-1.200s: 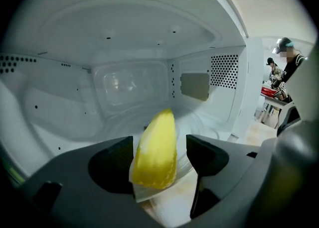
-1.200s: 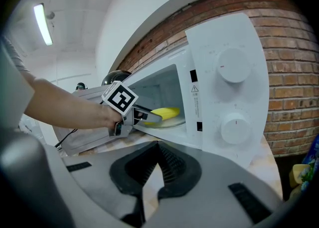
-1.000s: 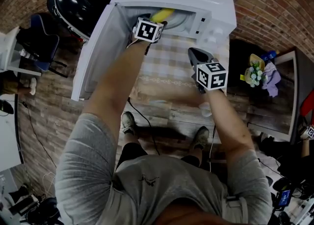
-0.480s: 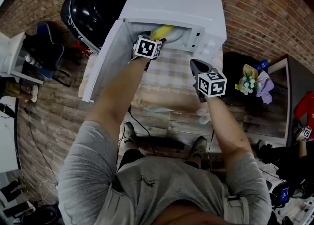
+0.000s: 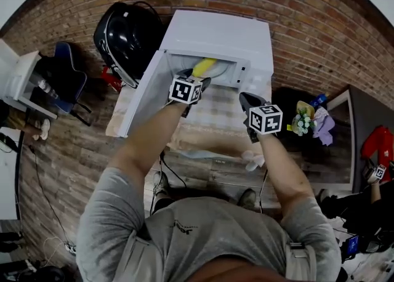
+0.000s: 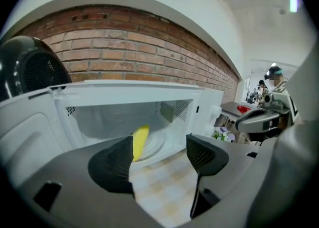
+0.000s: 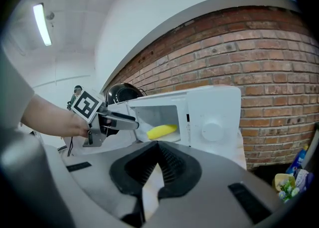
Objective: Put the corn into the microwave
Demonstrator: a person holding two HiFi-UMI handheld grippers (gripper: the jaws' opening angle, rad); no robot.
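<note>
Fingers on the left gripper are spread wide with nothing between them, just checkered cloth showing through the gap. The right gripper is the opposite: its pads are pressed together at the tips and empty.

Biggest thing around is the brick wall at the far side. The white microwave sits against it, with its door swung open to the left. You only see the control knob on the microwave's right front from the right gripper view; the head view mostly gets the top of the box. Left of the microwave there's a black domed thing. No idea what it is exactly, and the left gripper view only catches its edge. The table in front has a pale checkered cloth on it.

The corn is inside the microwave, lying on the round glass plate toward the left of the cavity. The left gripper's tips are right at the mouth of the opening, just near of the corn and not touching it. The right gripper hangs over the cloth, nearer and to the right. From its own view you get the left one side-on, held by a hand.

Smallest bit: some flowers off to the right.
</note>
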